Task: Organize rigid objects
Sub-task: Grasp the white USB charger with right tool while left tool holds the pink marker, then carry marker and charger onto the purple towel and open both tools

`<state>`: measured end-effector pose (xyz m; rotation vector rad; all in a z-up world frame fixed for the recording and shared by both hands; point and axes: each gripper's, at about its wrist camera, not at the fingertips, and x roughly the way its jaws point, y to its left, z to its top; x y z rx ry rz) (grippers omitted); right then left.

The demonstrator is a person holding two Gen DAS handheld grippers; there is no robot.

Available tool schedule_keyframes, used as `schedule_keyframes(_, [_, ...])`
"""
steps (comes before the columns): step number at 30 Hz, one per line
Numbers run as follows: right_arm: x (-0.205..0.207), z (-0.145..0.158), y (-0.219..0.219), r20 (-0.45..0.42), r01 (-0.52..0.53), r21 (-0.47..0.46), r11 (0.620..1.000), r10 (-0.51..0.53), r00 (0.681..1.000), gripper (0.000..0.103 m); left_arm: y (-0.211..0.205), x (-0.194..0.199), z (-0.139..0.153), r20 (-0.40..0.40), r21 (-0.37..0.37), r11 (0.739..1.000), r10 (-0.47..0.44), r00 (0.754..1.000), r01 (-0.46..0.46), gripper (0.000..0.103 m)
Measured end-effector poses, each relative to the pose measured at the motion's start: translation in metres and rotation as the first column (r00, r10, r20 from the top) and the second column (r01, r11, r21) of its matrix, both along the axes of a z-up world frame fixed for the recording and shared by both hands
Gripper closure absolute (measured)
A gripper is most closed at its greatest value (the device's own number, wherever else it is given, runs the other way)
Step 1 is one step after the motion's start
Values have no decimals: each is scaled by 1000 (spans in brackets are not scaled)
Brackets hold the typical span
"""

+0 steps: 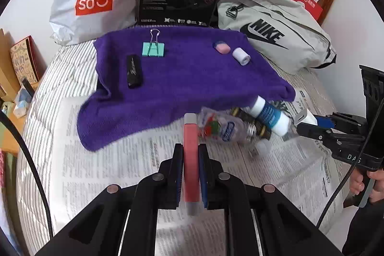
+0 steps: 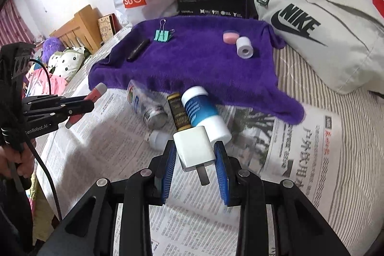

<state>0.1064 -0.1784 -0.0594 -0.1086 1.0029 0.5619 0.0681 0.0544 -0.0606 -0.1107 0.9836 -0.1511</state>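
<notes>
Our left claw (image 1: 190, 155) is squeezed shut on a thin red stick (image 1: 190, 136). The stick stands up between the pads and pokes out toward 12 o'clock, its pale tip near the edge of the purple towel (image 1: 192, 78).

Our right claw (image 2: 194, 150) is nearly closed and pinches a white plug (image 2: 194, 148). The plug sits right between the blue pads (image 2: 222, 174), with its metal pin pointing back at us, toward 6 o'clock.

Just past the plug, at 12 o'clock, a blue and white bottle (image 2: 204, 112) lies on the newspaper (image 2: 300, 148), with a dark tube (image 2: 177, 112) touching it at 9 o'clock.

On the towel lie a green clip (image 2: 163, 35), a black stick (image 2: 138, 49), a pink eraser (image 2: 230, 37) and a white roll (image 2: 244, 46). The eraser and roll are close together, at 3 o'clock from the clip.
</notes>
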Motion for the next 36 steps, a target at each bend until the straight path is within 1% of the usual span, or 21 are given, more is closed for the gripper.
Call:
schedule_keyframes(4, [11, 6, 1, 6, 2, 16, 1000, -3, 1000, 71, 6, 11, 5, 7, 22, 1000, 2, 1000, -2, 91])
schedule_keyframes(10, [30, 17, 6, 29, 1, 12, 1000, -2, 1000, 71, 18, 30, 12, 19, 20, 1000, 8, 1000, -8, 91])
schedule_keyframes(17, [68, 23, 12, 51, 24, -4, 1000, -23, 998, 71, 25, 55, 11, 16, 25, 1000, 6, 1000, -6, 91])
schedule_keyframes(20, [88, 18, 15, 45, 43, -24, 999, -42, 998, 71, 27, 66, 8, 9, 10, 1000, 4, 1000, -4, 91])
schedule_keyframes(25, [125, -2, 24, 4, 57, -55, 997, -57, 998, 71, 28, 84, 1, -3, 5, 1000, 3, 1000, -3, 91])
schedule_keyframes(31, [144, -21, 33, -10, 60, -105, 993, -61, 998, 71, 32, 99, -7, -20, -7, 1000, 6, 1000, -6, 91])
schedule_keyframes(36, [158, -33, 38, -24, 56, -122, 991, -59, 998, 71, 33, 111, -12, -33, -8, 1000, 4, 999, -5, 91])
